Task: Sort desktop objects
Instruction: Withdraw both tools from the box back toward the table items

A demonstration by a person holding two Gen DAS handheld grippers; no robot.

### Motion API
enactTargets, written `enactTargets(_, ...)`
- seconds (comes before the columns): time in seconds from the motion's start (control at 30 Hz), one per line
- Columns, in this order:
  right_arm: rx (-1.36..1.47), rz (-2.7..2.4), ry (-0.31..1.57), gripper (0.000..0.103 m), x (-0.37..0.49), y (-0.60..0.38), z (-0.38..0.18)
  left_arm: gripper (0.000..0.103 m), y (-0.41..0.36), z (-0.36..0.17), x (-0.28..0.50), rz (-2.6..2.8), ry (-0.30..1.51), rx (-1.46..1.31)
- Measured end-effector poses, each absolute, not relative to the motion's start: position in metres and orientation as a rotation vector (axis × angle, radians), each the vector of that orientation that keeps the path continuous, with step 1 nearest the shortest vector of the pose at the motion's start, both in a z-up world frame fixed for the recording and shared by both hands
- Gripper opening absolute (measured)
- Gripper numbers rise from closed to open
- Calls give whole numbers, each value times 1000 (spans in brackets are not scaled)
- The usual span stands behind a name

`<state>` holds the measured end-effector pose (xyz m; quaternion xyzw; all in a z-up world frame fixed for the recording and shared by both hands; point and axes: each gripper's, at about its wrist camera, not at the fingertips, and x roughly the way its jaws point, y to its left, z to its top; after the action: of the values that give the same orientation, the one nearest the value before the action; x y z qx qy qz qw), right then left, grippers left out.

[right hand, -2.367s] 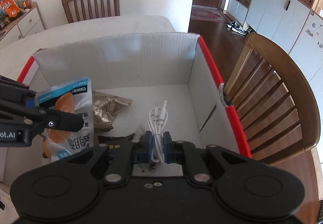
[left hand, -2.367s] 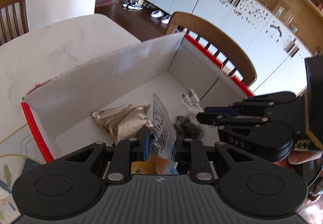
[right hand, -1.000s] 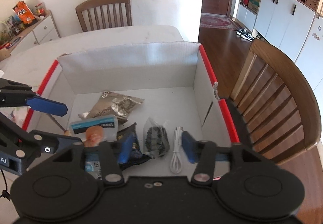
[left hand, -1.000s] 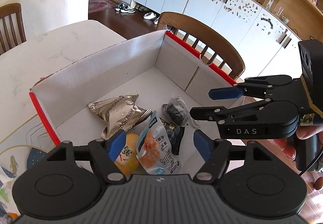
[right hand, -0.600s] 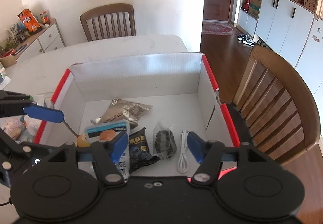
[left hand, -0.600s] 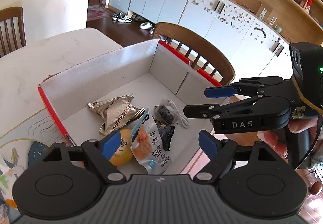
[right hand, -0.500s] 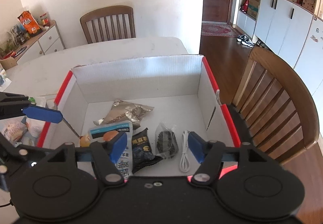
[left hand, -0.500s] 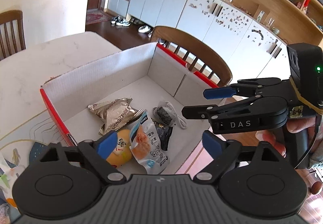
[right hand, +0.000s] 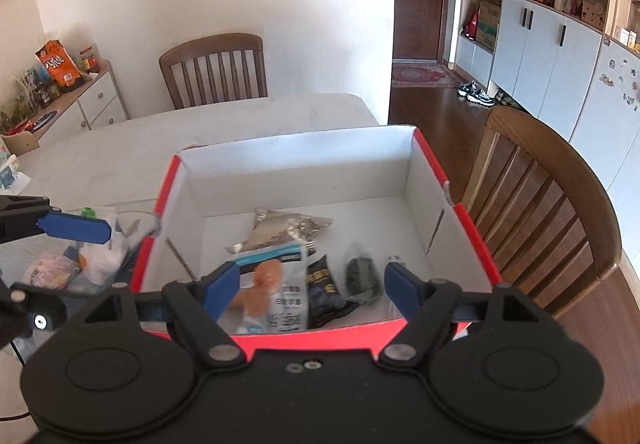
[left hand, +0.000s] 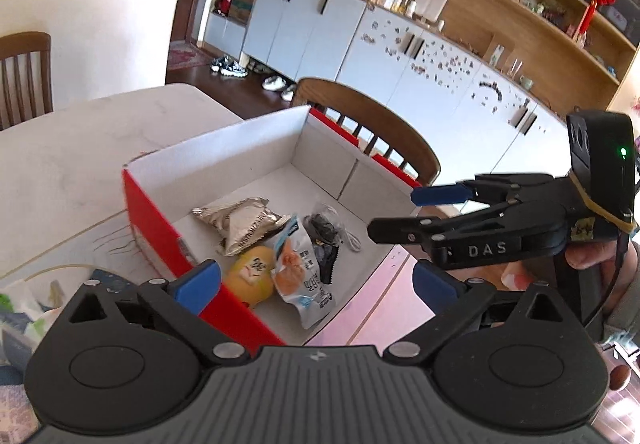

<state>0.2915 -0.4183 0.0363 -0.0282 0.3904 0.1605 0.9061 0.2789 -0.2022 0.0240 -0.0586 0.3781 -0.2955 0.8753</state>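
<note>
Inside the red-sided, white-lined cardboard box (right hand: 434,172) lie a crinkled silver foil packet (right hand: 280,230), a white-and-blue snack pouch (right hand: 280,284), and seemingly a yellow fruit (left hand: 252,276). The left gripper (left hand: 316,280) and the right gripper (right hand: 312,284) hover over the box, both released.

cardboard box (right hand: 434,164): I see red outside, white inside
crinkled foil snack packet (left hand: 240,222): silver
gripper fingers (right hand: 224,282): blue pads
</note>
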Motion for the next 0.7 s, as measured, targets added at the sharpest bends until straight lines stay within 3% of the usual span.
enactTargets(0.7,-45,361,752,81,211,-331,54,103,-112,42,226,-516,730,-86)
